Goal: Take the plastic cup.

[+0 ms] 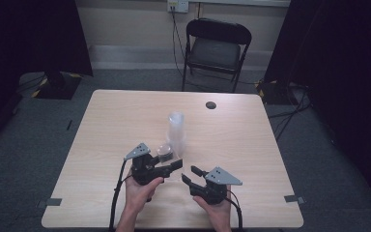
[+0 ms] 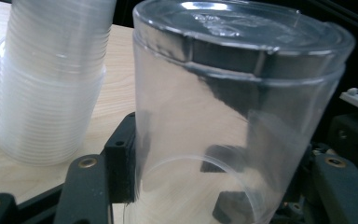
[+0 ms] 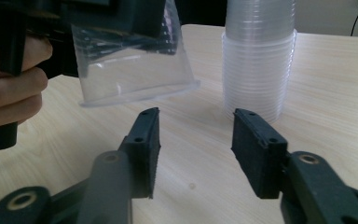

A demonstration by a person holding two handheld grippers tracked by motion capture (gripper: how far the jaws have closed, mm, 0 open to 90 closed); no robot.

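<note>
Fingers, left: on our left gripper [image 1: 173,166] they clamp the single clear cup [image 2: 233,116] across its wall, upside down and tilted, its closed base towards the camera in the left gripper view.
Fingers, right: on our right gripper [image 3: 196,140] they stand part open with nothing between them, aimed at bare surface [image 3: 307,107] below the cup's rim.
Cup in hand: in the right gripper view it hangs just above the surface, rim lowest, near the stack but apart from it.
Stack of cups [image 3: 258,60]: it stands mouth-down on the surface just beyond both grippers, nested tight.
Step, as we judge it: setting the separated cup down beside the stack.
How to do it well: we level the rim first, so it lands flat and doesn't skid; we keep it off the stack, which looks light enough to topple.
Release: we ease the squeeze gently, since thin plastic springs back.
Doubt: from the high view we can't tell whether the rim already touches.
</note>
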